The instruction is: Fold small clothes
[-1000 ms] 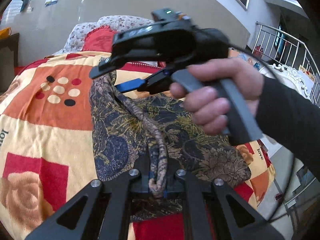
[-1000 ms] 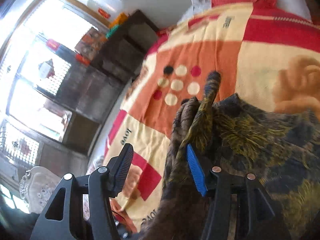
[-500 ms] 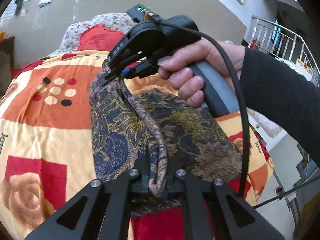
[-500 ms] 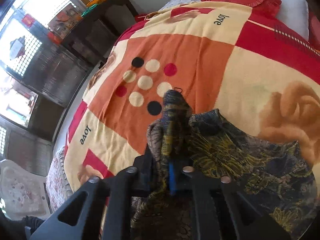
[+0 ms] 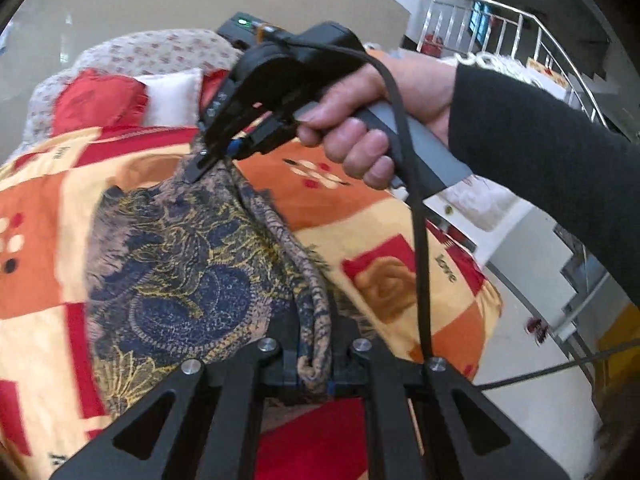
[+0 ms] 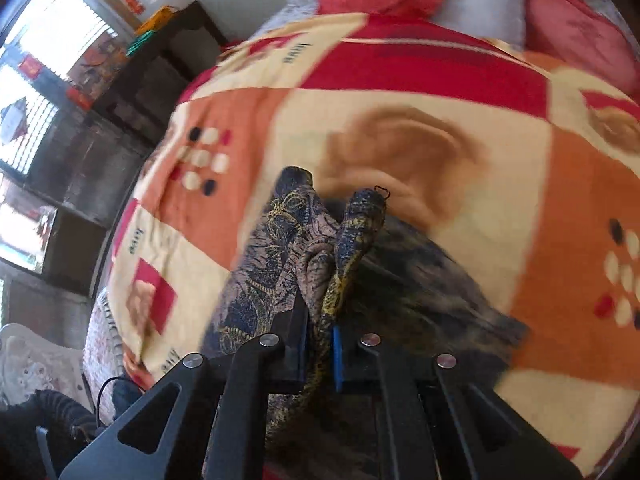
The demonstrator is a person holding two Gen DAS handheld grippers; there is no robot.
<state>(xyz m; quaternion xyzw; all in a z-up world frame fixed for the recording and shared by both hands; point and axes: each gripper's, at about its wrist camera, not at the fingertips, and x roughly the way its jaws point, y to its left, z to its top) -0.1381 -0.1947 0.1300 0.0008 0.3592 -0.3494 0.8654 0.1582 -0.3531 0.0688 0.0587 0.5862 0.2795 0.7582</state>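
Note:
A dark blue, brown and gold patterned garment (image 5: pixel 180 264) lies on the bed's patchwork blanket (image 5: pixel 40 200). My left gripper (image 5: pixel 316 372) is shut on a bunched edge of the garment at the near end. My right gripper (image 5: pixel 212 160), seen in the left wrist view with the hand on its handle, is shut on the far end of the same edge. In the right wrist view the right gripper (image 6: pixel 320 344) pinches gathered folds of the garment (image 6: pixel 304 240), which stick up past the fingertips. The edge stretches between both grippers.
Red and white pillows (image 5: pixel 100 100) lie at the head of the bed. A dark cabinet (image 6: pixel 132 88) stands beside the bed under a window. A metal stair railing (image 5: pixel 500 32) and floor lie past the bed's right edge.
The right gripper closed on the garment's far edge, after being open around it a second ago. Both grippers have since swung toward the pillows, pulling the garment edge with them.

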